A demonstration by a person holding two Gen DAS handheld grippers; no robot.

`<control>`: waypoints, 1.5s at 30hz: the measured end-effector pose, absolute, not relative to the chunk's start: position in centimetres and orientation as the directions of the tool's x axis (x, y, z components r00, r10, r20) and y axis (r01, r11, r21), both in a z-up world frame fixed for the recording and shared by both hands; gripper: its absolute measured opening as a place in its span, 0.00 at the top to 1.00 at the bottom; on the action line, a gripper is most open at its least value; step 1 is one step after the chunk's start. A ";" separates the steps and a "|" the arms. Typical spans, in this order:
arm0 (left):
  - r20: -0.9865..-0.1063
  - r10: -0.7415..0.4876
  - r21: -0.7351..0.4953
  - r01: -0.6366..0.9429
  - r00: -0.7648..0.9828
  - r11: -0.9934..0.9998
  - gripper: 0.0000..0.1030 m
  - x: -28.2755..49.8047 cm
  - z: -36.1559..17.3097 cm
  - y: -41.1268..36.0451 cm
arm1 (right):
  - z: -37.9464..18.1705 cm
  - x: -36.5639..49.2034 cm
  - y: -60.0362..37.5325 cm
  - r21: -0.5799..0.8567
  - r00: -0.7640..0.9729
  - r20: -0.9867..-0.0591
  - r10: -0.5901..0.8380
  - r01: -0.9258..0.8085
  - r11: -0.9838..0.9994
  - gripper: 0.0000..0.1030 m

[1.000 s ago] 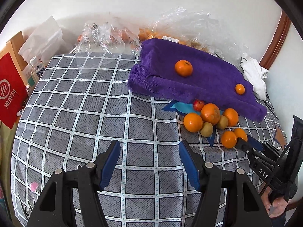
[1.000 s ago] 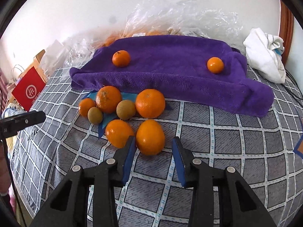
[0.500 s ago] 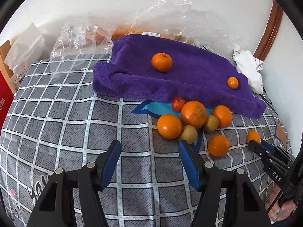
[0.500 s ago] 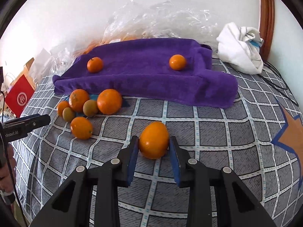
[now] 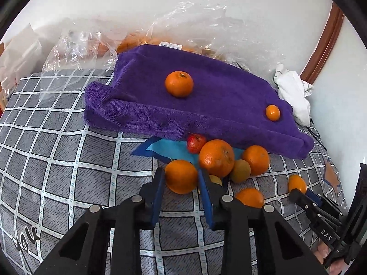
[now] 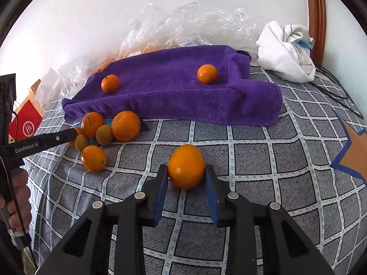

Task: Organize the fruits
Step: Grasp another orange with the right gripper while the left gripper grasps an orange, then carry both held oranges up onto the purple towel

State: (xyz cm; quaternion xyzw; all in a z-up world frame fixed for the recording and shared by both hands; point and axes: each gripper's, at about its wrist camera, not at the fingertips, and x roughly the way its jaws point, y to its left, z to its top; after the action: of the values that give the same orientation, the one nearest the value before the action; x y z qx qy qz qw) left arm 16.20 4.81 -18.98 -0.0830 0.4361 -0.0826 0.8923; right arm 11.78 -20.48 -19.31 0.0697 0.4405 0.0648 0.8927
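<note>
Right tool [image 6: 186, 178] clamped on an oval orange [image 6: 186, 166], mid-bed; left tool [image 5: 181, 181] closing about a round orange [image 5: 181, 176] beside the purple towel [image 5: 206, 105]. Fruit likely firm, smooth, prone to roll: grip across the widest part

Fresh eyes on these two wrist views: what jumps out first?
The purple towel across the back of the checked bedcover, with two small oranges on it. In front, each gripper has an orange between its pads: the left gripper closing on one at the fruit pile's edge, the right gripper clamping a lone one.
</note>
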 end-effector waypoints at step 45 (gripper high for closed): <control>-0.699 -0.166 -0.284 -0.057 0.696 0.957 0.72 12.0 -21.0 11.2 | -19.4 11.8 -20.0 0.132 0.607 -0.783 0.136 -0.051 0.990 0.67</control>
State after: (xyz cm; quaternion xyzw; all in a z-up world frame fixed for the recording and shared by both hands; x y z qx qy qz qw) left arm 12.00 11.20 -20.96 -0.1434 0.3888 -0.0298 0.9096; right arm 11.80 -20.00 -19.39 0.0481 0.4405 0.0523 0.8950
